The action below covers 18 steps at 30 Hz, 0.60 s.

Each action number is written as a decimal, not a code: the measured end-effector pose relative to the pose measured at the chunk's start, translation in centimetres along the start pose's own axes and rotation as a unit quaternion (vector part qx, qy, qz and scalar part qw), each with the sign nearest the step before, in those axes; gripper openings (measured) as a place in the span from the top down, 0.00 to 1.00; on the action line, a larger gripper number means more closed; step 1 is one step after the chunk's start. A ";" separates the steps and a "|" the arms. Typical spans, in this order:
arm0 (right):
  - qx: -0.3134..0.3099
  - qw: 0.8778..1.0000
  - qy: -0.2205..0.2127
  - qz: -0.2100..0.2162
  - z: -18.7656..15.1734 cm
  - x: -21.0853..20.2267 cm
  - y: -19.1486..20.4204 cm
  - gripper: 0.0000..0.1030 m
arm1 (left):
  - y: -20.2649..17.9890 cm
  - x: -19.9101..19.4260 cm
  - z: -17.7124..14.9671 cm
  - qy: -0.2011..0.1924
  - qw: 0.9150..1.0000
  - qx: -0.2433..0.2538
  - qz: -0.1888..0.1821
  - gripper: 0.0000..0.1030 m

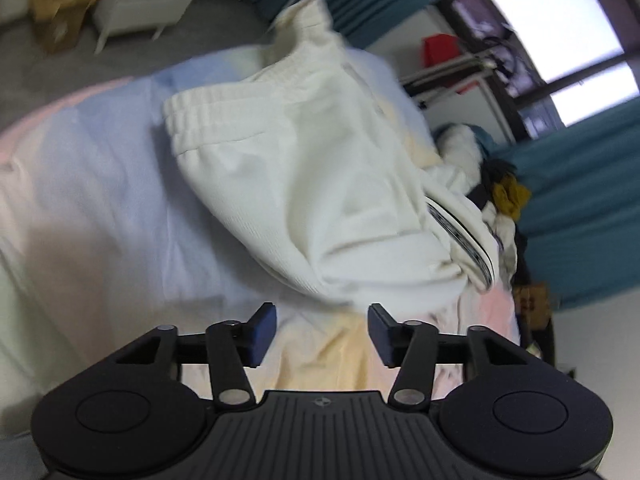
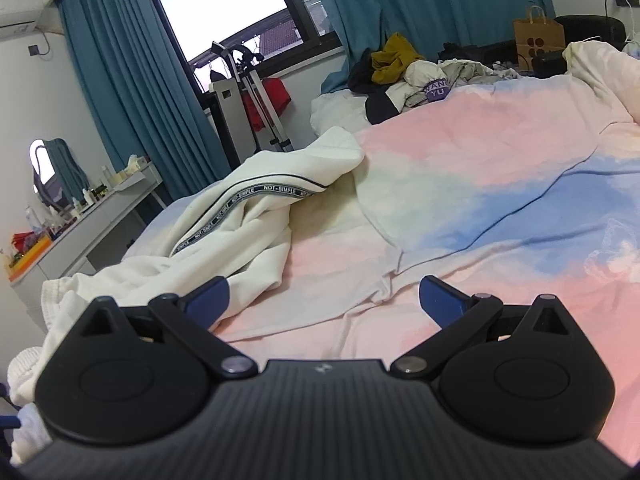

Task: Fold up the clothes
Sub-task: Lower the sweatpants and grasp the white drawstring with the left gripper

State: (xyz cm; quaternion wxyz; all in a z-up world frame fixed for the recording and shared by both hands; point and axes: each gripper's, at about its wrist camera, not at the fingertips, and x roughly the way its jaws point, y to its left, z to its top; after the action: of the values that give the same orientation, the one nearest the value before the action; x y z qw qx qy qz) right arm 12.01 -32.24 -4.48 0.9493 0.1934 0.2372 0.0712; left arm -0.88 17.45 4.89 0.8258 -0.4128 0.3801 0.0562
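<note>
White trousers with an elastic waistband and a printed black side stripe lie crumpled on the pastel bedspread. In the right wrist view they lie at the left, the stripe reading NOT-SIMPLE. My left gripper is open and empty, just short of the trousers' near edge. My right gripper is open and empty, its left finger over the trousers' near edge, the rest above the pink bedspread.
A pile of other clothes lies at the bed's far end near a paper bag. A dressing table with bottles stands left of the bed. Teal curtains, a window and a metal rack lie beyond.
</note>
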 end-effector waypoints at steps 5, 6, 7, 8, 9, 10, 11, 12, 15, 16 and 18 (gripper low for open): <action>0.009 1.000 -0.019 0.009 0.8 -1.4 0.0 0.00 | -4.9 -1.9 -2.8 -0.042 0.988 0.146 0.010 0.40; 0.010 1.000 -0.019 0.009 0.9 -1.4 -0.1 0.00 | -6.7 -0.3 -2.9 -0.043 0.984 0.175 0.008 0.40; 0.011 1.000 -0.019 0.010 1.0 -1.4 -0.2 0.00 | -8.5 1.0 -3.1 -0.041 0.978 0.204 0.005 0.40; 0.014 1.000 -0.017 0.011 1.0 -1.3 -0.4 0.00 | -10.3 2.5 -3.3 -0.036 0.972 0.231 -0.001 0.40; 0.018 1.000 -0.016 0.011 1.1 -1.2 -0.6 0.00 | -12.1 4.1 -3.7 -0.029 0.966 0.258 -0.010 0.40; 0.021 1.000 -0.014 0.012 1.2 -1.2 -0.9 0.00 | -13.8 5.8 -4.0 -0.023 0.959 0.283 -0.019 0.40; 0.025 1.000 -0.013 0.013 1.2 -1.1 -1.1 0.00 | -15.3 7.7 -4.3 -0.020 0.951 0.307 -0.028 0.40; 0.028 0.999 -0.012 0.013 1.3 -1.0 -1.3 0.00 | -16.8 9.6 -4.5 -0.016 0.943 0.330 -0.037 0.40; 0.037 0.999 -0.016 0.012 1.3 -0.7 -2.1 0.00 | -20.9 16.3 -4.6 -0.008 0.928 0.371 -0.032 0.43; 0.044 0.999 -0.013 0.011 1.1 -0.5 -2.5 0.00 | -22.2 18.6 -4.6 -0.007 0.923 0.384 -0.026 0.43; 0.061 0.998 -0.005 0.015 0.8 0.1 -3.2 0.00 | -24.1 22.9 -4.5 -0.004 0.915 0.404 -0.007 0.47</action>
State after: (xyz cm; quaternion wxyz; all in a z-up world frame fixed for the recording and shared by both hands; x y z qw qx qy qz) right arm 12.62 -35.44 -5.18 0.9357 0.2546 0.2338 0.0704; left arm 22.46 -6.61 3.15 0.9241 -0.0470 0.3639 -0.1065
